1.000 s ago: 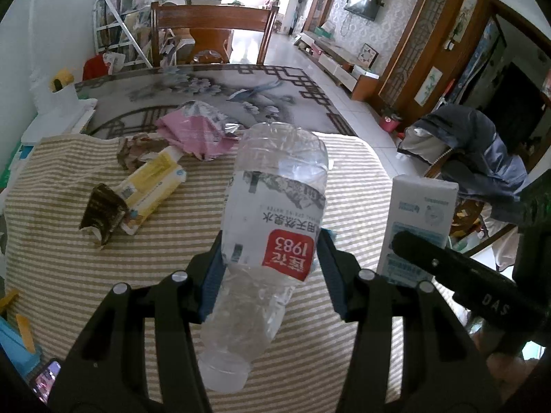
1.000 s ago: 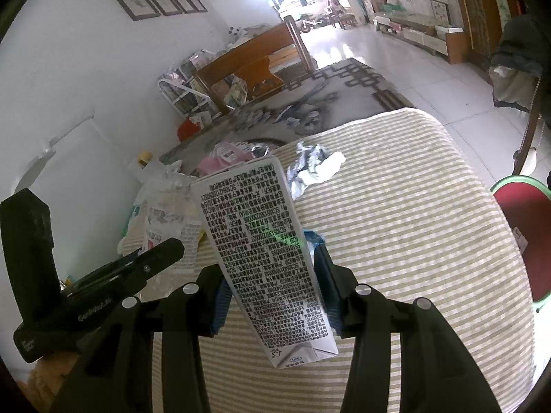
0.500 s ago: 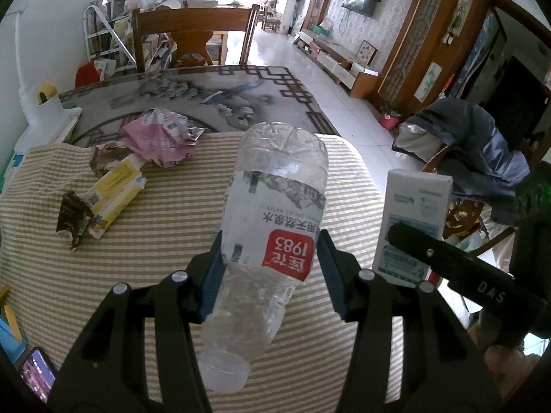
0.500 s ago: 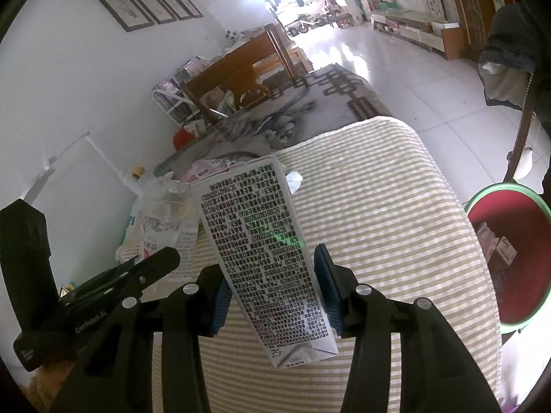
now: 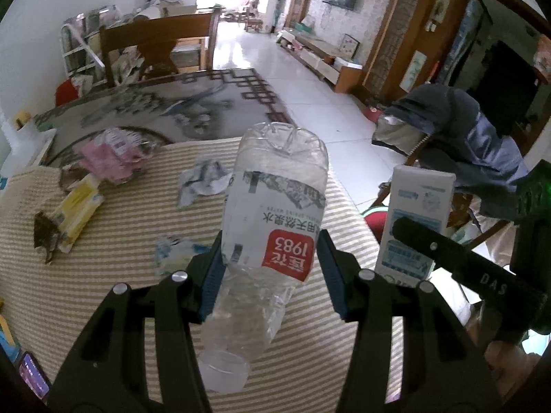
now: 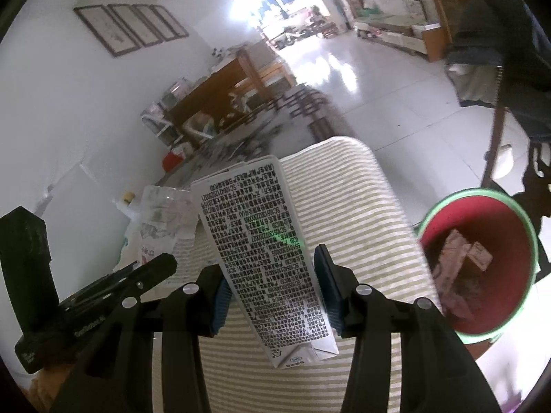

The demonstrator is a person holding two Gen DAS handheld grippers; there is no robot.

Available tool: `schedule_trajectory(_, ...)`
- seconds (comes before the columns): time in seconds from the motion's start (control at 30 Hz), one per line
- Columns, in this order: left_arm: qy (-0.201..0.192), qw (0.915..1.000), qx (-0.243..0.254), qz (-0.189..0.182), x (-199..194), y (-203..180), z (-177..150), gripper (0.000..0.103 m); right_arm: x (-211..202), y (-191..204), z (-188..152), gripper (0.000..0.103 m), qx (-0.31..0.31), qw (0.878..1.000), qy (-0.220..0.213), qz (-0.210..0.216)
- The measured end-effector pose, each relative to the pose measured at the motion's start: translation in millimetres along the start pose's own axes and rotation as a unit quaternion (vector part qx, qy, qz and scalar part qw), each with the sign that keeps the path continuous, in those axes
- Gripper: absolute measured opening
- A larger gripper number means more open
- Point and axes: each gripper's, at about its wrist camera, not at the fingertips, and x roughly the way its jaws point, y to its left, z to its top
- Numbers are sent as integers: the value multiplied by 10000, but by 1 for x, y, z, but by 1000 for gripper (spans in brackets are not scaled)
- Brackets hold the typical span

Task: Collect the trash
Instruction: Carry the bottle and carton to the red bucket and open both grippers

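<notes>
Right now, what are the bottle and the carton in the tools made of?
Bottle in the left tool: thin clear plastic, glossy, dented walls, a printed film label. Carton in the right tool: looks like coated paperboard, flat creased panels, folded seam at one end, dense matte print; any lining can't be seen.

Right of the right jaws, the red green-rimmed plastic bin (image 6: 478, 265) stood open-mouthed, scraps lying only at its bottom; the striped cloth-covered table's edge (image 6: 396, 206) lay between, and a dark jacket-draped chair (image 6: 499, 79) stood beyond
</notes>
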Motion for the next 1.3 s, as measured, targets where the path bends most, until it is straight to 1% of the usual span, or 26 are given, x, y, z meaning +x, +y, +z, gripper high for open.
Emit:
schedule_trajectory(0.2,56,9995,235,-200,10,-32,4,50,-26,-39,3,45,315,9989,-219,-261)
schedule_trajectory(0.4,157,9979,473,-414,24,-66,7,50,-46,-76,3,45,639,9960,-347,-524)
schedule_trajectory(0.73,368,9931,868,-696,51,-123,10,50,-71,-128,5,45,1061,9899,-493,-798)
schedule_trajectory(0.97,451,9903,1079,-751,70,-150,13,50,-76,-155,12,45,1223,9873,-493,-881)
schedule_trajectory(1.07,599,9886,1046,-897,84,-160,14,50,-75,-164,15,45,1282,9863,-473,-919)
schedule_trajectory(1.17,757,9858,983,-1130,99,-173,16,50,-75,-170,17,45,1302,9855,-464,-980)
schedule_trajectory(1.3,815,9825,1165,-1204,112,-193,16,50,-75,-179,17,46,1400,9830,-471,-1088)
